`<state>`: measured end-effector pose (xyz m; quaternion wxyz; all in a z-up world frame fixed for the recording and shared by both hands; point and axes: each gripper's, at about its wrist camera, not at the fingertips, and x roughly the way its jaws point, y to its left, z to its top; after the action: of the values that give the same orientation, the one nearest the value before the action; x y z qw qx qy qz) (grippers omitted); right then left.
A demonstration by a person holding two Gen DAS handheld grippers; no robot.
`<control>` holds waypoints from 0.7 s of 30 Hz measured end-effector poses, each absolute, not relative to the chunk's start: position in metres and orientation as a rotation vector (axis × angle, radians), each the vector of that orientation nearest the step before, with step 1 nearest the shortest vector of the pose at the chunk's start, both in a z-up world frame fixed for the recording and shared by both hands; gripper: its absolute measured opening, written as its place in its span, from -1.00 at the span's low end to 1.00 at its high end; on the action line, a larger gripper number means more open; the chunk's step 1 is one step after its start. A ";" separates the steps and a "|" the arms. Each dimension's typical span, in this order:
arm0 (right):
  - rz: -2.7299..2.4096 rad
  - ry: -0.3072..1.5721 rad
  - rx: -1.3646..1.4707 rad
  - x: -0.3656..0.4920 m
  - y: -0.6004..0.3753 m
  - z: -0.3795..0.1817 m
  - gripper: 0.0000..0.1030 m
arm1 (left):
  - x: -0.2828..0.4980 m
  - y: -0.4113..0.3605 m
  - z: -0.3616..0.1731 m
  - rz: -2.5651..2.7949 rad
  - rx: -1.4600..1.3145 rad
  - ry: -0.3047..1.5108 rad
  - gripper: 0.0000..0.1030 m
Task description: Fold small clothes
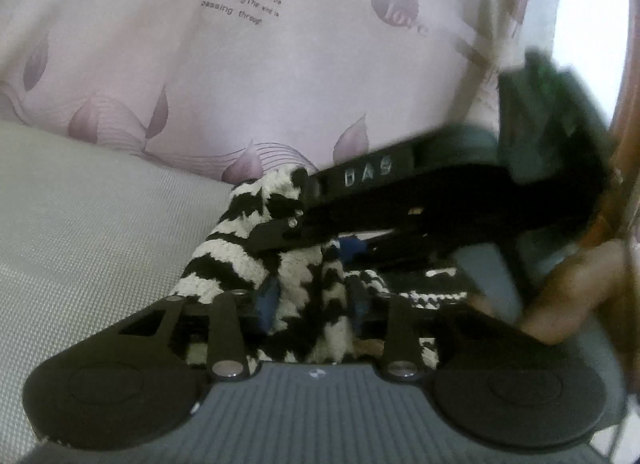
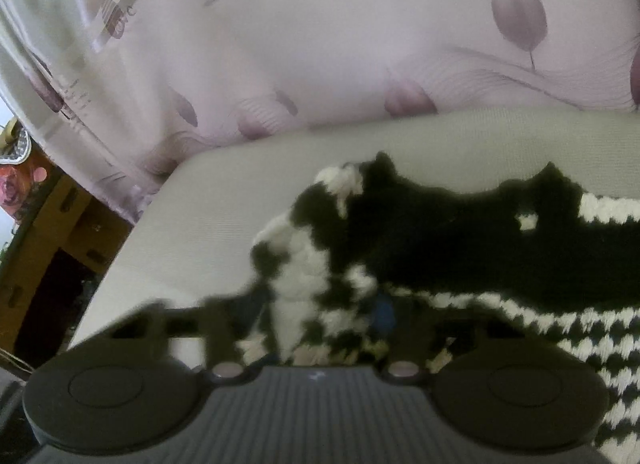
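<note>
Two close, wide-angle views look out from hand-held grippers over a pale grey woven surface (image 1: pixel 80 224), with a lilac curtain (image 1: pixel 280 76) printed with purple leaves and lettering hanging behind it.

In the left wrist view, the left gripper (image 1: pixel 316 304) is clenched on a small black-and-white knitted garment (image 1: pixel 236 256) — a fuzzy fold of it is bunched up between the blue finger pads (image 1: pixel 269 302) and rises in a ridge from the grey surface. The right gripper (image 1: pixel 296 216) reaches in from the right side, its black frame lettered in white; its tip meets the upper part of the same fold. A bare hand (image 1: pixel 568 292) shows at the right edge, behind that frame.

In the right wrist view, which is blurred, the right gripper (image 2: pixel 320 320) has knit pressed between its fingers, with a blue pad (image 2: pixel 385 314) just visible — it is closed on the garment (image 2: pixel 440 232). The rest of the garment spreads away to the right over the grey surface, a wide black area above zigzag black-and-white stripes. At the far left, past the curtain's edge, stands brown wooden furniture (image 2: pixel 68 220).
</note>
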<state>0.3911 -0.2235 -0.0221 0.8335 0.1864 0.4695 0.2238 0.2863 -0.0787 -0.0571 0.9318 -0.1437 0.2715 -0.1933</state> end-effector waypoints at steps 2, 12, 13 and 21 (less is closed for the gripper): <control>0.468 0.971 0.428 0.391 -0.231 -0.029 -0.52 | 0.282 -0.072 -0.053 -0.405 -0.306 0.562 -0.20; 0.477 0.784 0.585 0.368 -0.287 -0.025 -0.57 | 0.246 0.003 -0.036 -0.259 -0.502 0.495 0.76; 0.469 0.773 0.593 0.366 -0.296 -0.024 -0.57 | 0.248 0.003 -0.038 -0.253 -0.490 0.513 0.75; 0.411 0.685 0.567 0.351 -0.386 -0.004 -0.57 | 0.249 -0.026 -0.042 -0.346 -0.483 0.583 0.76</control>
<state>0.3506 -0.3862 -0.0037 0.8823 0.2725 0.3292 0.1975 0.2491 -0.0258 -0.0415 0.9147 -0.2345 0.2831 -0.1682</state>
